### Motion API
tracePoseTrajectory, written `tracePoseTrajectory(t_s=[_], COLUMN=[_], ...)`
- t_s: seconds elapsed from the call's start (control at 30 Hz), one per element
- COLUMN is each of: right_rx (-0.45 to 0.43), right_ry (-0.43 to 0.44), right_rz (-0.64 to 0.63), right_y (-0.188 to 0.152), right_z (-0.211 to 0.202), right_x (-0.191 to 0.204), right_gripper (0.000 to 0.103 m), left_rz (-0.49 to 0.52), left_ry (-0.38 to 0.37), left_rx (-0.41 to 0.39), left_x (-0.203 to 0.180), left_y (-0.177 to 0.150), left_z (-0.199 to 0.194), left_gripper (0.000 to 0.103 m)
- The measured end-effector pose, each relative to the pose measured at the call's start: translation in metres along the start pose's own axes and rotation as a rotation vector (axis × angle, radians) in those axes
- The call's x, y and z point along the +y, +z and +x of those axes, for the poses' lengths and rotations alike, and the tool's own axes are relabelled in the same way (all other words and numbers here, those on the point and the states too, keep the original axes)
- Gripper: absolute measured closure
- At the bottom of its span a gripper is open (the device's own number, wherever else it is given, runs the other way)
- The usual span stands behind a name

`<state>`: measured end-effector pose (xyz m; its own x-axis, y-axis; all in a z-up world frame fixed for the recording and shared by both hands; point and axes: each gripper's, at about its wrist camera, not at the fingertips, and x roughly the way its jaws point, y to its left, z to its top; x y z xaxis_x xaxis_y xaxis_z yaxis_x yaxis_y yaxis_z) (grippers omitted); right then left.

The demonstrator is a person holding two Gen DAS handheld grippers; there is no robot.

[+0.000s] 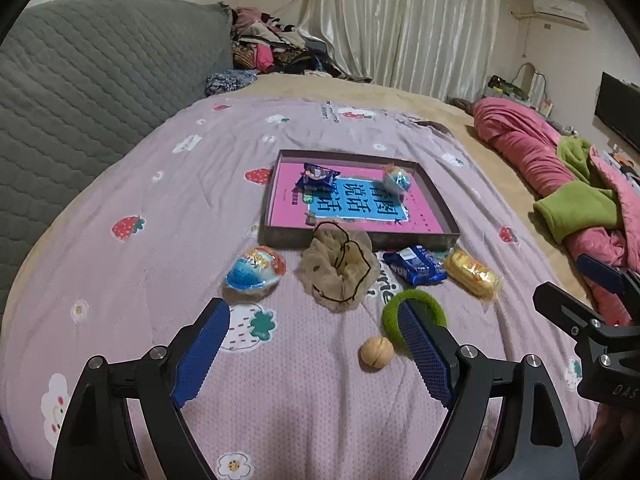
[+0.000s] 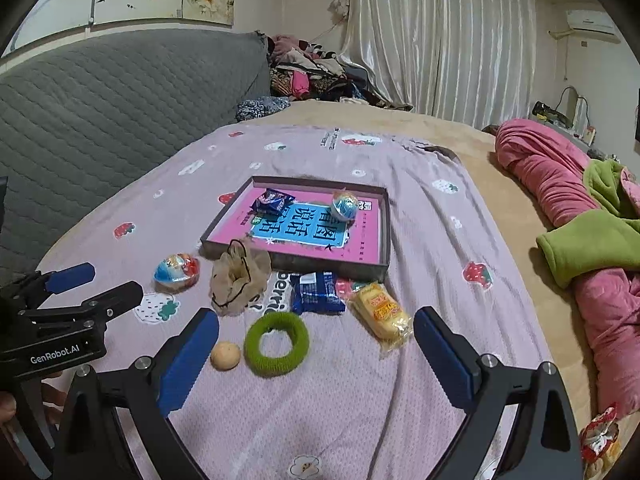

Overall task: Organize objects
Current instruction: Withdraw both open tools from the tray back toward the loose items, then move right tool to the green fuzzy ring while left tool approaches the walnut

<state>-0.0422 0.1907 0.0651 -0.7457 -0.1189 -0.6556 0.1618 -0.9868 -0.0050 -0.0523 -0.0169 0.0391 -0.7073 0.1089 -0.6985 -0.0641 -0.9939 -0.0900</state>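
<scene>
Sorting is standing partly done: two snacks are lying in the tray (image 1: 436, 196), far ahead of both grippers. Left gripper (image 1: 316, 322) and right gripper (image 2: 316, 328) are hovering released, the walnut (image 1: 376, 353) and green hair tie (image 2: 277, 345) sitting between their fingers; next, closing on one.

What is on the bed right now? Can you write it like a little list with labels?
in the tray: blue snack packet, shiny ball
in front of the tray: egg-shaped toy, beige scrunchie, blue wrapper, yellow cake packet
nearest: green hair ring, walnut
left gripper: open, empty
right gripper: open, empty
bed cover: pink, strawberry print
</scene>
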Motion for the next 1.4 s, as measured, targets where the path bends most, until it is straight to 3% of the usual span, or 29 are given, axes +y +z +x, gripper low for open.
tracePoseTrajectory(t_s=[0.77,1.4], right_rx=[0.034,0.088], right_ry=[-0.007,-0.021], right_rz=[-0.01,0.004], right_y=[-0.015,-0.028], right_z=[0.009,0.038], right_x=[0.002,-0.007], right_gripper=[0.004,0.004], left_rz=[0.067,0.133], left_ry=[0.023,-0.012], left_rx=[0.052,0.081], left_x=[-0.012,-0.036], left_y=[-0.039,-0.059], left_z=[0.018,0.044], left_gripper=[0.016,0.016])
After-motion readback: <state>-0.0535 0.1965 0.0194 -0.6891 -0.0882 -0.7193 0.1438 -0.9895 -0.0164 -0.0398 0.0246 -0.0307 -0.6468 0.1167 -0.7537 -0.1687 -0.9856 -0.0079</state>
